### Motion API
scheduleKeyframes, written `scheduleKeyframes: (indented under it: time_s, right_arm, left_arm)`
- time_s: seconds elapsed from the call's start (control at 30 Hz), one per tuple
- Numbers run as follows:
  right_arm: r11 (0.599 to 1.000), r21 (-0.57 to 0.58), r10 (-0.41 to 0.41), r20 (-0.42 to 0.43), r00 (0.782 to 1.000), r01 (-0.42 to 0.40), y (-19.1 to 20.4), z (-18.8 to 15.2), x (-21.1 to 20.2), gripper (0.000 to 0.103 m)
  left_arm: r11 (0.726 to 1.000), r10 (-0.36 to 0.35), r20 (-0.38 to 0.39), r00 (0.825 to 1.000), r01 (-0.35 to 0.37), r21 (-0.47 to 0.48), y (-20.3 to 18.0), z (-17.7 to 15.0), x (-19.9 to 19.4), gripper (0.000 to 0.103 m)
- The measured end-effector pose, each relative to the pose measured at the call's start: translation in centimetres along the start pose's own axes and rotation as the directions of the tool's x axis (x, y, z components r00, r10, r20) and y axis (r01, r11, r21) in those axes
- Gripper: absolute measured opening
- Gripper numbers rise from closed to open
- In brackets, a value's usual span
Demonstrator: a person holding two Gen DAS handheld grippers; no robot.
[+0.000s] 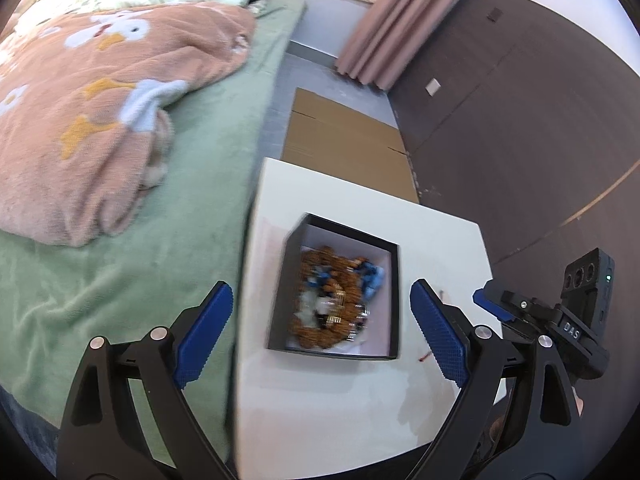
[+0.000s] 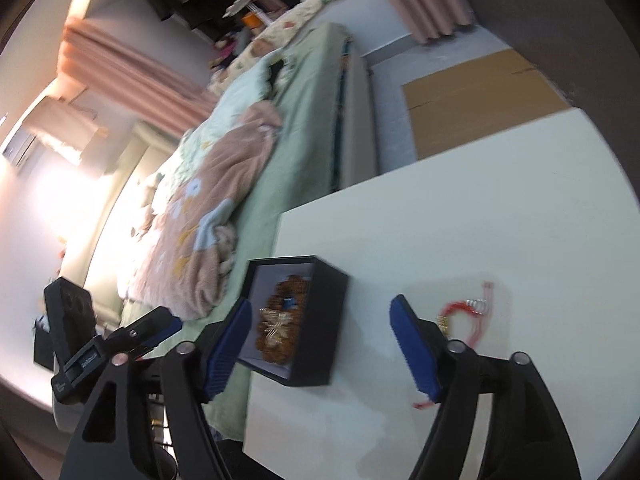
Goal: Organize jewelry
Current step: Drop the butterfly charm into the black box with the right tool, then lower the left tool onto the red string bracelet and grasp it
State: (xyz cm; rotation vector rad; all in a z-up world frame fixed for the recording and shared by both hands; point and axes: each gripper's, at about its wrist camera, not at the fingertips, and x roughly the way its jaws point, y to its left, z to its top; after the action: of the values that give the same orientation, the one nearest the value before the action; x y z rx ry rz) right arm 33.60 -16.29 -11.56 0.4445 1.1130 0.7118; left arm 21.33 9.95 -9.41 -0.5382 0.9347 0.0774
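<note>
A black jewelry box (image 1: 394, 300) with a pale lining sits open on the white counter (image 1: 340, 408), close to the counter edge that runs along the bed (image 1: 132, 280). Inside the box lies a heap of brown beaded strands (image 1: 320, 300) tangled with blue pieces (image 1: 370, 276) and small gold and silver bits; the heap is blurred and the single pieces cannot be told apart. In the right wrist view a gold ornament (image 2: 276, 330) rests on top of the brown beads in the box.

The left gripper (image 1: 322, 332) hangs over the box with its blue-padded jaws released and spread wide, one to each side of the box, touching nothing. The right gripper (image 2: 320, 344) hovers beside the box, on the side away from the bed, its jaws likewise released and empty, with bare counter between them.

Outside the box, further from the bed, a red cord bracelet (image 2: 464, 312) with silver and gold beads lies loose on the counter, near the right gripper's outer finger. The right gripper's body shows at the edge of the left wrist view.

Beyond the box, a pink duck-print blanket (image 1: 100, 120) is bunched on the bed's green cover, flat cardboard (image 1: 344, 136) lies on the floor past the counter, and pink curtains (image 1: 384, 36) hang behind.
</note>
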Motion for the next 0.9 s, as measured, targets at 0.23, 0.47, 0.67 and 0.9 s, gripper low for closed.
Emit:
scheduleKeyframes:
  time_s: [0.23, 0.47, 0.67, 0.9]
  right_arm:
    - [0.997, 0.053, -0.052, 0.018, 0.998, 0.051, -3.4, 0.1, -2.5, 0.078]
    - [0.997, 0.062, -0.052, 0.048, 0.997, 0.049, -4.8, 0.0, -5.2, 0.084]
    - [0.993, 0.105, -0.062, 0.045, 0.997, 0.057, -6.8, 0.2, -6.4, 0.086]
    - [0.984, 0.16, -0.084, 0.049, 0.995, 0.075, -9.0, 0.0, -7.6, 0.086]
  left_arm:
    - [0.997, -0.041, -0.018, 0.999, 0.042, 0.058, -4.1, -0.6, 1.0, 0.09]
    - [0.989, -0.089, -0.032, 0.996, 0.092, 0.117, -8.3, -1.8, 2.0, 0.089]
    - [0.983, -0.106, -0.051, 0.993, 0.112, 0.149, -11.6, -3.6, 3.5, 0.078]
    - [0.981, -0.087, -0.111, 0.99, 0.104, 0.161, -14.1, -5.5, 7.2, 0.051]
